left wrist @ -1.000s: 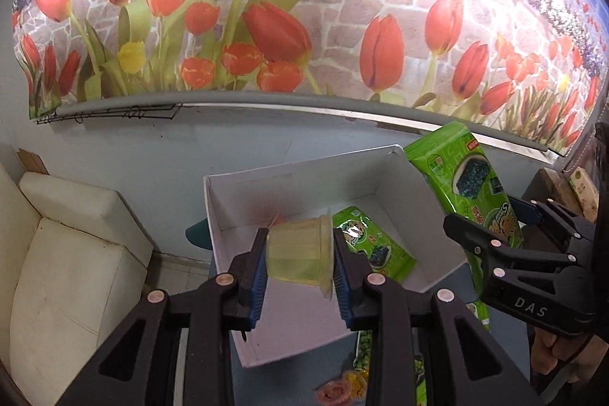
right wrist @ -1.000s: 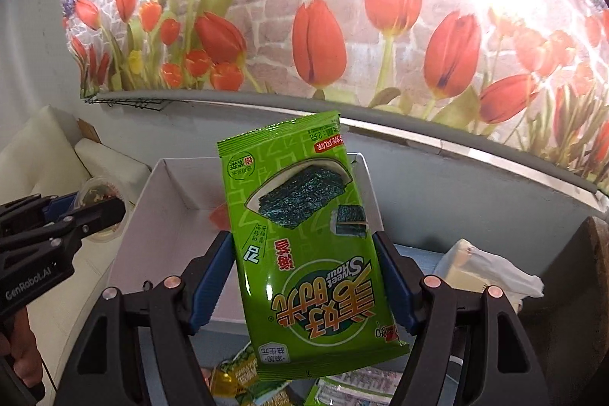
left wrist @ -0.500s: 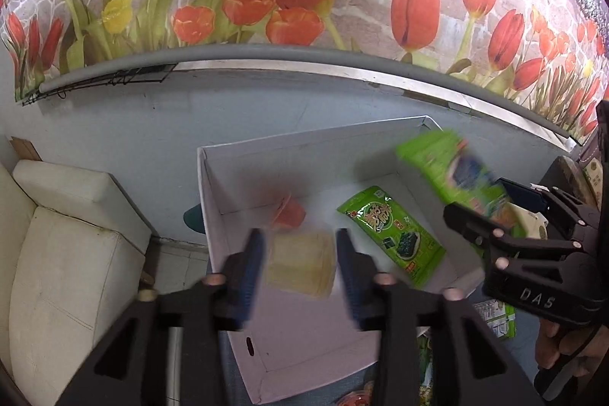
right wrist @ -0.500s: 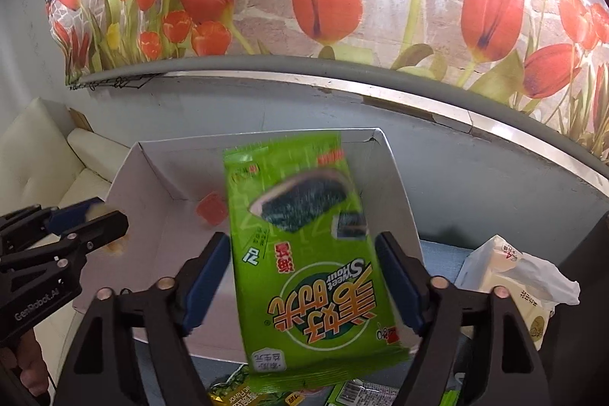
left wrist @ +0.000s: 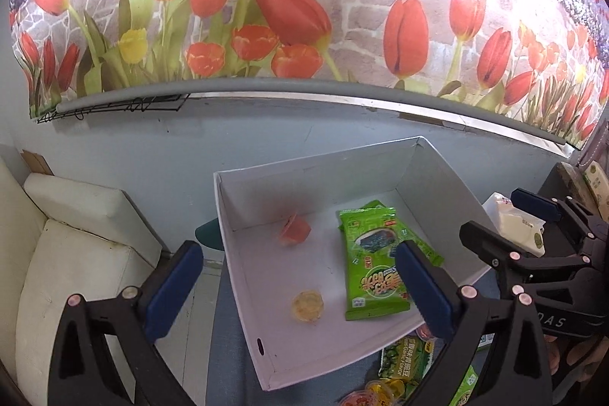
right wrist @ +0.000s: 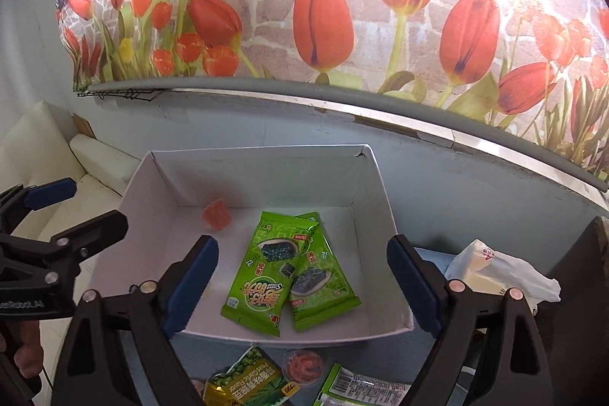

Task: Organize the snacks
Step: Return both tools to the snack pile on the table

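Right wrist view: two glossy flat green packets [right wrist: 266,276] in matte white box [right wrist: 262,160]

Home living room: white sofa [left wrist: 68,253], tulip mural [left wrist: 293,10] wall.

— What am I working over?

— I see a blue-grey cloth-covered table [right wrist: 430,255] carrying an open white cardboard box [right wrist: 371,177].

— And directly on the cloth?

— Near the box's front wall I see a green garlic-pea packet [right wrist: 247,383], a clear cup of pink jelly [right wrist: 304,366] and, to the right, a crumpled white plastic bag [right wrist: 502,269].
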Demonstrator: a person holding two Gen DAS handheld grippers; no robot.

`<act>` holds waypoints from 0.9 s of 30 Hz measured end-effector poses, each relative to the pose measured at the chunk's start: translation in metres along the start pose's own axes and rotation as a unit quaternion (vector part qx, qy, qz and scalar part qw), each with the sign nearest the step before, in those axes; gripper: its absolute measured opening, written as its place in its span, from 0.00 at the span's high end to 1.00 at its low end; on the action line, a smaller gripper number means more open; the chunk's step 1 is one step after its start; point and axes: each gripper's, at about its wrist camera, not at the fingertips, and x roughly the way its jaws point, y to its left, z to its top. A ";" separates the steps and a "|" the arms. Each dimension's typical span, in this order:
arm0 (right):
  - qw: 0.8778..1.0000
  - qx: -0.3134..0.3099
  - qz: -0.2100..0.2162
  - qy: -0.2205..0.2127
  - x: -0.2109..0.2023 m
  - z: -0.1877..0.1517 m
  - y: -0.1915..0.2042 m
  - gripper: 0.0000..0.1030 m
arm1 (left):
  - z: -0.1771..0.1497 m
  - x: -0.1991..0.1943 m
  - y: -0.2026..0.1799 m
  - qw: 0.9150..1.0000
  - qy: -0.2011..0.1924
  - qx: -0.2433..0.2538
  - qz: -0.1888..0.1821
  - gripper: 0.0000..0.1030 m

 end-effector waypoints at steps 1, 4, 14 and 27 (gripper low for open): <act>1.000 0.000 -0.002 -0.004 -0.006 -0.001 -0.001 0.09 | 0.000 -0.004 -0.002 1.000 0.000 0.000 -0.001 0.00; 1.000 0.004 -0.001 -0.016 -0.028 -0.009 -0.004 0.09 | -0.005 -0.019 -0.007 1.000 -0.004 0.004 -0.005 0.00; 1.000 0.023 0.006 -0.019 -0.117 -0.128 -0.020 0.09 | -0.072 -0.088 -0.034 0.999 -0.024 0.035 -0.002 0.00; 0.996 -0.027 0.020 0.085 -0.077 -0.264 -0.005 0.09 | -0.178 -0.107 -0.058 0.999 0.012 0.031 -0.038 0.00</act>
